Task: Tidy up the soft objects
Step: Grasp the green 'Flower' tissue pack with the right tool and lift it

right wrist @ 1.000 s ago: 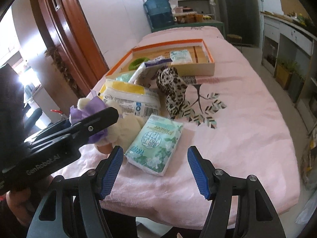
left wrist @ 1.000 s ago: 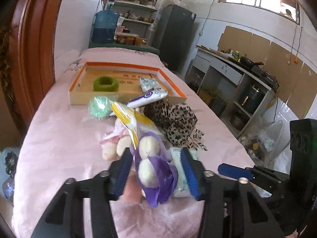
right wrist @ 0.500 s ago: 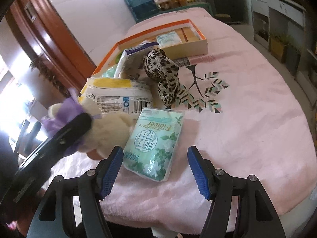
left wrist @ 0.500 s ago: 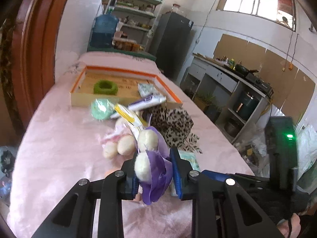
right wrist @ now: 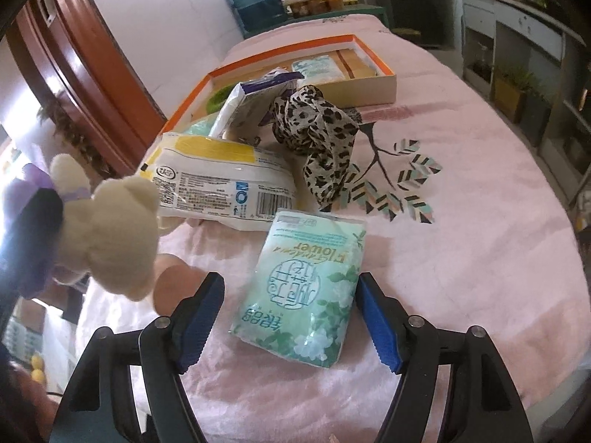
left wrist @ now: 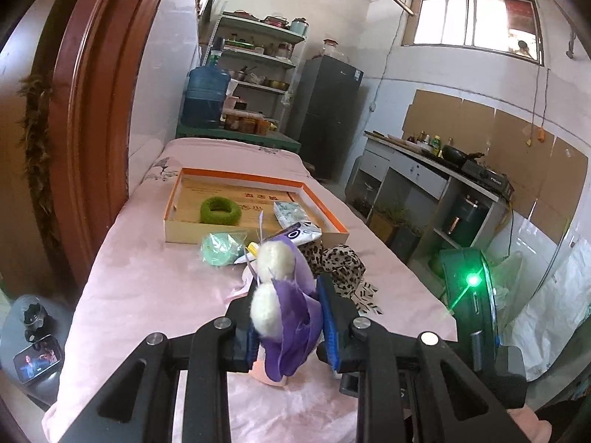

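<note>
Now the left tongs point(left wrist: 288, 326) are clenched on a cream plush teddy bear with a purple satin bow point(left wrist: 282, 295), their blue ribbed pads pressing into its fuzzy body and glossy ribbon; a second ago the jaws stood wider around it, and it has since been lifted off the cloth. In the right wrist view the bear point(right wrist: 110, 236) hangs at the left, clear of the desk. The right tongs point(right wrist: 288, 319) are released, jaws spread and just opening further, with a flat pale-green plastic tissue packet printed with white flowers point(right wrist: 306, 288) lying between them, pads not touching it; they now sit lower and closer over it than before. Behind it lie a crinkly white plastic pack with a yellow band point(right wrist: 221, 184), a crumpled leopard-print fabric scarf point(right wrist: 317, 133) and a white-and-purple pouch point(right wrist: 255, 99). A shallow cardboard tray with an orange rim point(left wrist: 325, 214) holds a fuzzy green ring point(left wrist: 219, 211) and another small packet point(left wrist: 290, 214); a mint-green wrapped round point(left wrist: 221, 249) lies just in front of it. The desk is covered by a soft pink cloth point(right wrist: 461, 258) printed with a leafy branch. Around it stand a red-brown wooden door frame point(left wrist: 92, 110), a blue water jug point(left wrist: 205, 96), cluttered shelves, a dark fridge and a kitchen counter.
</note>
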`<state>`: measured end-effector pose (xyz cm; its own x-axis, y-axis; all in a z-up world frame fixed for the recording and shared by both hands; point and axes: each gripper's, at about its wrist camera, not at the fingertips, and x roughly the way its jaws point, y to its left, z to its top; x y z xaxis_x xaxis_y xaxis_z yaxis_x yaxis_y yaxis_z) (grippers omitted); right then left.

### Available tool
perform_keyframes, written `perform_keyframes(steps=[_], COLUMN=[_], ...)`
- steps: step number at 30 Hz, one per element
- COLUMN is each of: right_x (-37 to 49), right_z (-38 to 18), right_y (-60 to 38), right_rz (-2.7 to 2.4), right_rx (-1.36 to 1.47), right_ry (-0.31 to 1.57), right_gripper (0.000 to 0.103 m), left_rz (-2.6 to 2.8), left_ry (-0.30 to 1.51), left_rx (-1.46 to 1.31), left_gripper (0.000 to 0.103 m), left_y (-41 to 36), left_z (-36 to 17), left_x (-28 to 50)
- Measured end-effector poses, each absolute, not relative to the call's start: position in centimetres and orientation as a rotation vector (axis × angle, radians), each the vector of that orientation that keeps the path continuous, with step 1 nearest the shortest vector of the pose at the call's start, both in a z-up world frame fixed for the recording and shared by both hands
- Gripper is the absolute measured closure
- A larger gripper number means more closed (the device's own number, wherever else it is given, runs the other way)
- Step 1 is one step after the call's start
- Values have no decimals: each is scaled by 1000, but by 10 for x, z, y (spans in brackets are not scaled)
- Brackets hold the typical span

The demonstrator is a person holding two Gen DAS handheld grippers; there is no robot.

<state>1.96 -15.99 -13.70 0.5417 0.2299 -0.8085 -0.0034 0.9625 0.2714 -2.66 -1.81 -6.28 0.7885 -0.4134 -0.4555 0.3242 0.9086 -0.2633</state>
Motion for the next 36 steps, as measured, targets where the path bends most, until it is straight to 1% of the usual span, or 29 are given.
perform_keyframes(steps=[1, 3, 4, 7, 18, 36], right_x=[21, 21, 21, 18, 11, -11], right_z=[-138, -140, -141, -142, -136, -68], right_y=[-159, -158, -159, -163, -168, -165], right_rz=[132, 116, 109, 112, 113, 124], right_rx=[237, 208, 197, 210, 196, 98], right_ry=[994, 1004, 1010, 1012, 997, 790], right_gripper=[28, 36, 42, 47, 48, 48], left_rz=[-397, -395, -394, -394, -382, -365], left_ry=[529, 530, 530, 532, 536, 480], left_rx=[-178, -180, -181, -185, -182, -208], left_gripper=[75, 75, 75, 75, 75, 75], left_y=[-17, -17, -16, -15, -13, -4], left_z=[-62, -62, -62, -61, -60, -47], left_x=[-27, -27, -27, -25, -27, -30])
